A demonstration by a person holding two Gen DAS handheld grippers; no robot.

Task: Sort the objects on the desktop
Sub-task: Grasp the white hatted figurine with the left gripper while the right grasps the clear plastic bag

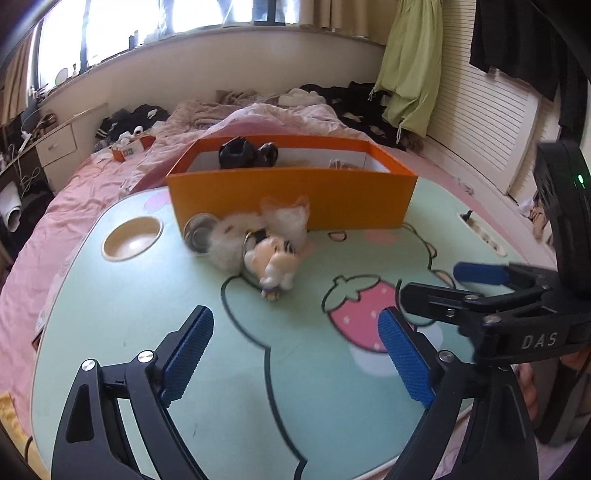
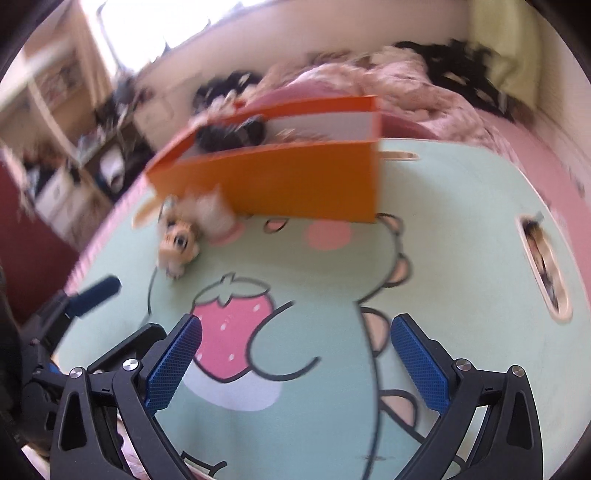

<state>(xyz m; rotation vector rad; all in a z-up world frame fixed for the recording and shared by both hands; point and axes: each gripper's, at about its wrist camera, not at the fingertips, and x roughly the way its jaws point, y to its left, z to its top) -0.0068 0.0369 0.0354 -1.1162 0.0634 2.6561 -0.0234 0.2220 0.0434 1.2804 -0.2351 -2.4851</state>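
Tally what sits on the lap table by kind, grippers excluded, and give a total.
Orange box: 1
Small figurine: 1
White fluffy item: 1
Round metal tin: 1
Total: 4
Dark items inside the box are too unclear to count.

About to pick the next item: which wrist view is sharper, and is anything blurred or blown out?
Left wrist view is sharper: orange box crisp, only the fluffy toy pile smeared, window overexposed. Right wrist view is motion-blurred throughout, box and figurine streaked.
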